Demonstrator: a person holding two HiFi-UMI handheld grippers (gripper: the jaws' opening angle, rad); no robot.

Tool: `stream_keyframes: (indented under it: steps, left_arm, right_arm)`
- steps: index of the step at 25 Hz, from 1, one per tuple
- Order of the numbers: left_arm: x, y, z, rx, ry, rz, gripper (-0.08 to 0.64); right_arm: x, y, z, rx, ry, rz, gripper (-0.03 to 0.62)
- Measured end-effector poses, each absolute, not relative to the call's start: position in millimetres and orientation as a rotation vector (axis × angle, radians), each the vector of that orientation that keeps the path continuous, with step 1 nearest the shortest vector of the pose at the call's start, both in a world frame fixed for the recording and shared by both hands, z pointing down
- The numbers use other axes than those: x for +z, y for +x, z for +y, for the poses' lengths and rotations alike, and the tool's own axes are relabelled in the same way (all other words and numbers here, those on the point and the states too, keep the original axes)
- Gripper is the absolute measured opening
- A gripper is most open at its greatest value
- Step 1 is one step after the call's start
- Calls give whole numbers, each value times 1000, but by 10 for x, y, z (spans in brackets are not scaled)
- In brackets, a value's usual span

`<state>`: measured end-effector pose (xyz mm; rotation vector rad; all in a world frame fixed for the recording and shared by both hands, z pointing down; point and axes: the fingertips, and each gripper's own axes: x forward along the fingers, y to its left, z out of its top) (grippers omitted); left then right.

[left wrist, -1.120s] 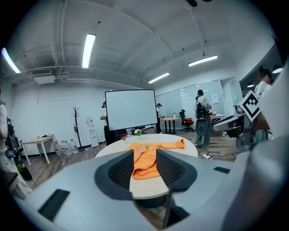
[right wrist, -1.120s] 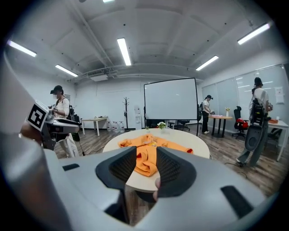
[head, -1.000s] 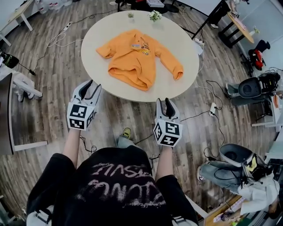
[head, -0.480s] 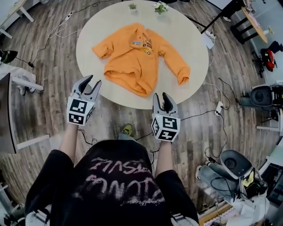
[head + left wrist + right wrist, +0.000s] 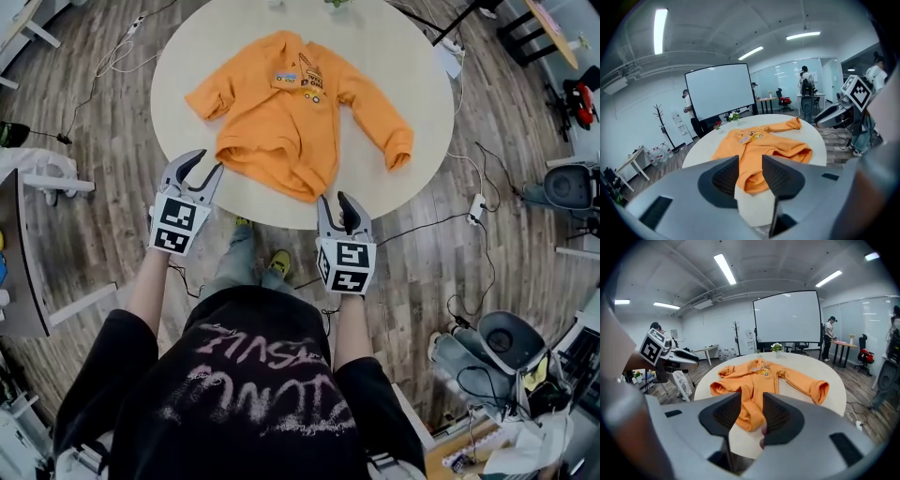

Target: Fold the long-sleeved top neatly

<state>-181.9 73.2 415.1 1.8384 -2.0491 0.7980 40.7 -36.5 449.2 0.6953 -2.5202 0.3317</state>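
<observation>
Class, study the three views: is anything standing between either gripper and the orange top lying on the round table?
Nothing visible. The left gripper and the right gripper, whose jaws have just been opening, are both open and empty at the near rim of the table. Only bare tabletop separates them from the orange top.

Orange long-sleeved top [image 5: 286,103], small print on chest. Unfolded, rumpled, sleeves spread. Lies ahead of both pairs of jaws, hem nearest them, not touched.
</observation>
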Motion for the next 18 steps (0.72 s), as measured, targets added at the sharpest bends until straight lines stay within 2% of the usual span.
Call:
stream_keyframes:
  steps: [8, 16, 18]
  left_arm:
    - [4792, -2099, 470, 1052, 1898, -1861, 152]
    - [5352, -2259, 351, 1128, 1914, -1729, 152]
    - [5435, -2302, 377, 1127, 1895, -1725, 133]
  right_arm:
    - [4990, 225, -370, 328, 685, -2388, 152]
    - [5432, 143, -431, 327, 693, -2273, 153]
    - [5492, 142, -421, 316, 697, -2252, 144]
